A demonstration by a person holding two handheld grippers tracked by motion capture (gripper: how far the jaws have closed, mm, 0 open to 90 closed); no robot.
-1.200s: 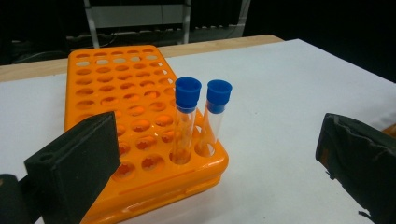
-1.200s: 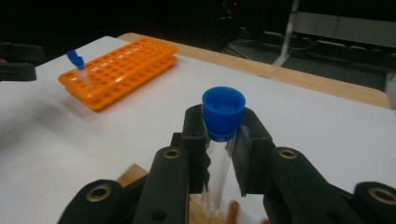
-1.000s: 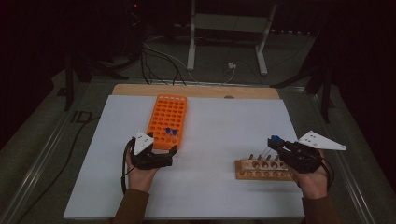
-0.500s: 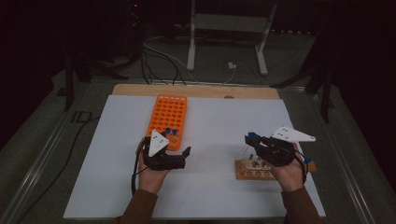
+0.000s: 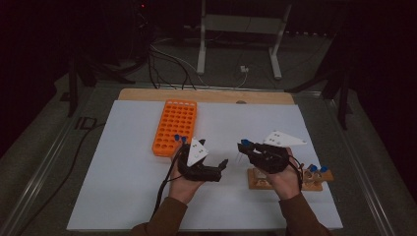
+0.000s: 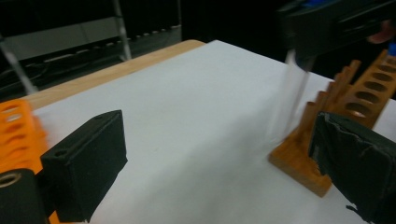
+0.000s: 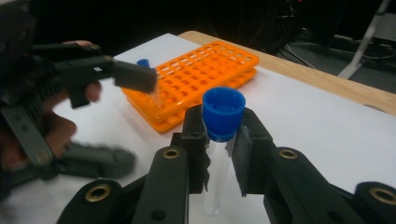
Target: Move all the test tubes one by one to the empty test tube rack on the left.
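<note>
Mid-transfer at frame centre: right tool (image 7: 219,154) clamped on a blue-capped test tube (image 7: 218,140), left tool (image 5: 209,167) gaping wide and empty, likely handover or orange rack (image 5: 175,125) next.

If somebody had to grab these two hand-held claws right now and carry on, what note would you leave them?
Right gripper: shut on a blue-capped test tube, held upright above the table.
Left gripper: open, nothing between its jaws, which have just closed a little.
Orange rack: holds a couple of blue-capped tubes at its near end.
Wooden rack: a few capped tubes at its right end, with free holes.
Done: some tubes sit in the orange rack.
Left: probably pass or place the held tube; which rack I cannot tell.
</note>
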